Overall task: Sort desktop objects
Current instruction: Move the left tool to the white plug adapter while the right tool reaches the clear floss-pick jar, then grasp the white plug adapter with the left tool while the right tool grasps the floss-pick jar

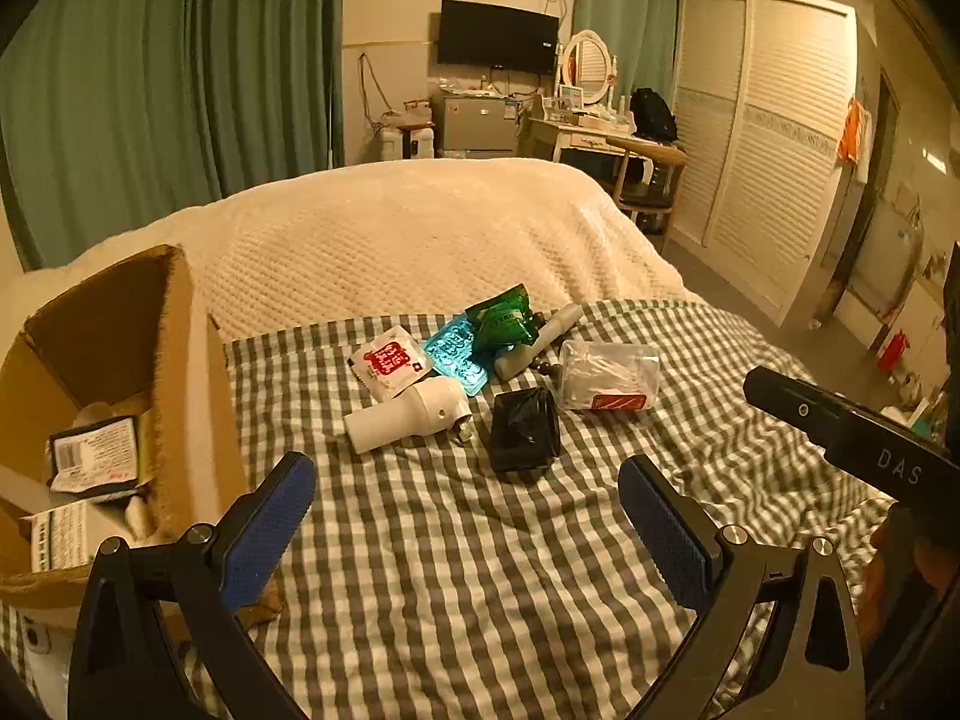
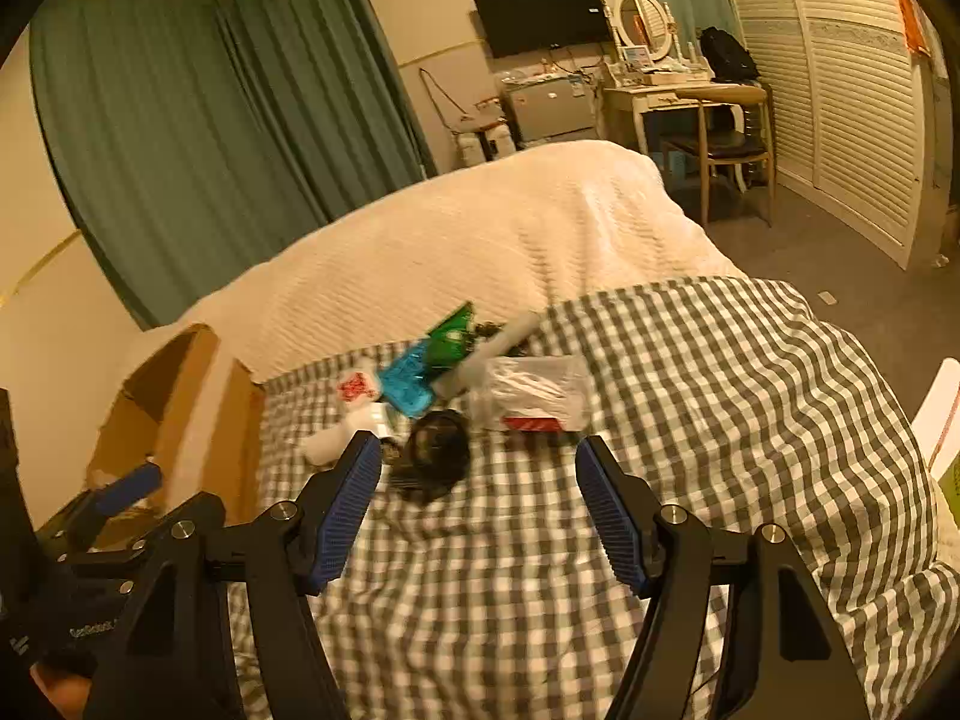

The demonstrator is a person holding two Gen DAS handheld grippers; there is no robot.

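Note:
A pile of small items lies on the checked cloth (image 1: pixel 456 540): a white bottle (image 1: pixel 408 414), a black bundle (image 1: pixel 524 430), a clear bag with a red label (image 1: pixel 609 375), a red-and-white sachet (image 1: pixel 389 362), a blue blister pack (image 1: pixel 456 354), a green packet (image 1: pixel 501 318) and a grey tube (image 1: pixel 540 342). My left gripper (image 1: pixel 467 492) is open and empty, short of the pile. My right gripper (image 2: pixel 479 468) is open and empty, just before the black bundle (image 2: pixel 432 456) and the clear bag (image 2: pixel 534 390).
An open cardboard box (image 1: pixel 174 372) with several packets inside stands at the left of the cloth; it also shows in the right wrist view (image 2: pixel 186 396). A cream blanket (image 1: pixel 420 234) covers the bed beyond the pile. The right gripper's body (image 1: pixel 852 426) shows at the right.

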